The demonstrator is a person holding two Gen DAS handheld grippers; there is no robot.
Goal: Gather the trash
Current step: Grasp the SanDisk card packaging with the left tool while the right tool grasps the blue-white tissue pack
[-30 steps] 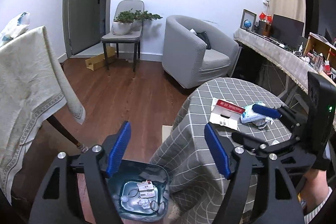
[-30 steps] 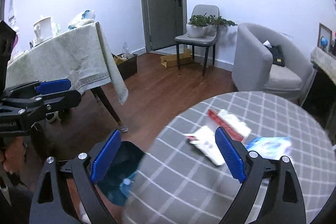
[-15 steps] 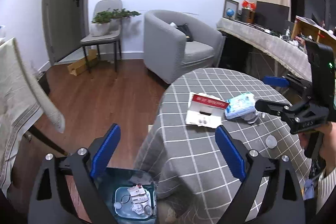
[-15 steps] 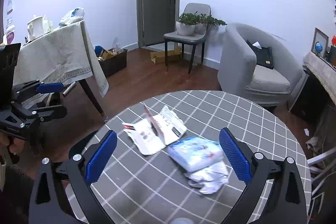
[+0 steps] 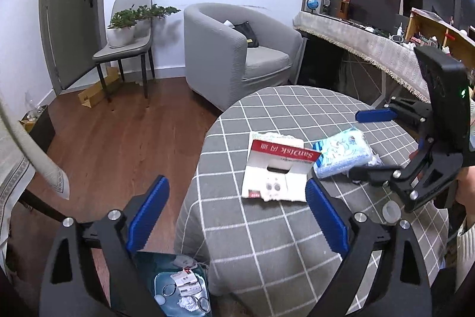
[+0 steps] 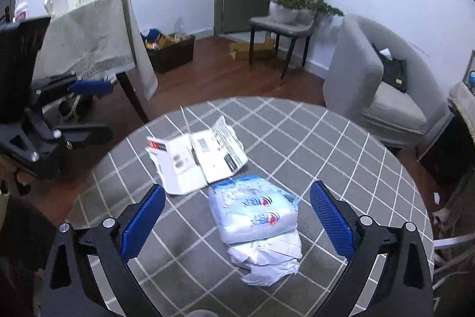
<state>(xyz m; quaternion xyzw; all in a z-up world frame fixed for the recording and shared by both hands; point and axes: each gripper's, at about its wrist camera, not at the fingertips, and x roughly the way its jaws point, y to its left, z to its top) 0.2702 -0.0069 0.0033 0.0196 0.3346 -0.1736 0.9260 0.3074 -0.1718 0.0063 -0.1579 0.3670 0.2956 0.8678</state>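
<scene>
Hovering above the round counter (image 5: 267, 228), both grippers stand wide and hold nothing. The left gripper (image 5: 237, 216) has its blue ribbed pads spread over the counter's near edge, with the torn card package (image 5: 276, 171) lying a little beyond them; this looks like a line-up for the next pick. The right gripper (image 6: 237, 223) has the tissue pack (image 6: 252, 213) between its open fingers in its own view, but the pads do not press on it, and I cannot tell how high above it they are.

The trash is gathered near the middle of the counter. The card package is flat, stiff white board with a red band and a cut window, folded open and ragged at one edge, so it probably wants a pinch on a raised flap. Beside it the tissue pack is a soft pillow shape in glossy blue and white film; it should yield under the pads. A crumpled white sheet (image 6: 267, 260) lies touching its near end, light and full of creases. A small clear round cap (image 5: 391, 211) sits apart, near the right gripper in the left view.

The bin (image 5: 178, 287) stands on the wood floor close against the counter's hanging checked cloth, lined with a dark shiny bag, so the drop is short. Some scraps already lie inside.
</scene>
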